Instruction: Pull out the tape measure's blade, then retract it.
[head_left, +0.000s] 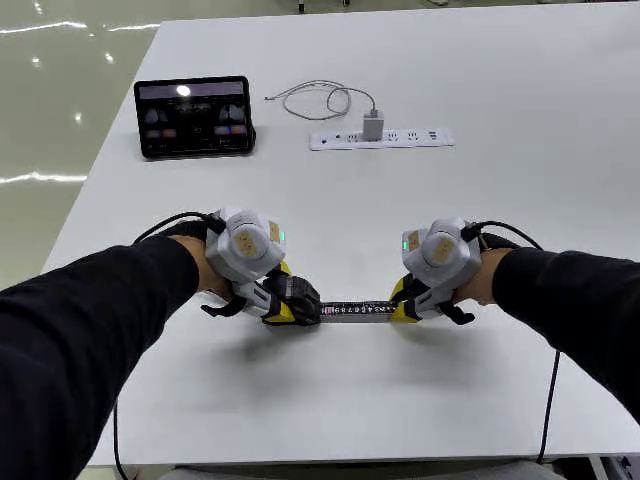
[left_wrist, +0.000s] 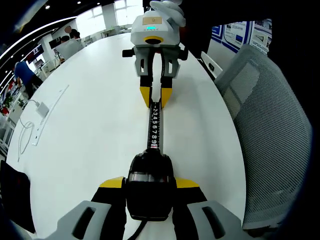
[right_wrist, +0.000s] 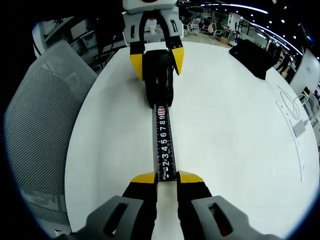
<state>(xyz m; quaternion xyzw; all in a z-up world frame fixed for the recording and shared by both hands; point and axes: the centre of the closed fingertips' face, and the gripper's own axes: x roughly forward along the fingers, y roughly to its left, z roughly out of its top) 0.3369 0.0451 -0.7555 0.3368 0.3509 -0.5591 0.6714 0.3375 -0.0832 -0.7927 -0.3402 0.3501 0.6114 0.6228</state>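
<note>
The black tape measure case (head_left: 298, 299) rests on the white table (head_left: 430, 70), and my left gripper (head_left: 283, 301) is shut on it; up close the case (left_wrist: 150, 186) sits between yellow-tipped fingers (left_wrist: 112, 183). A short length of numbered blade (head_left: 358, 311) runs right from the case to my right gripper (head_left: 404, 309), which is shut on the blade's end. In the right gripper view the blade (right_wrist: 164, 147) leads from my right gripper (right_wrist: 165, 176) up to the case (right_wrist: 159, 76). The left gripper view shows the blade (left_wrist: 154, 126) reaching the right gripper (left_wrist: 156, 95).
A dark tablet (head_left: 194, 116) stands at the table's back left. A white power strip (head_left: 382, 138) with a plugged charger and coiled cable (head_left: 320, 98) lies behind centre. A grey mesh chair (left_wrist: 270, 125) stands off the table's near edge. Black cables trail from both hands.
</note>
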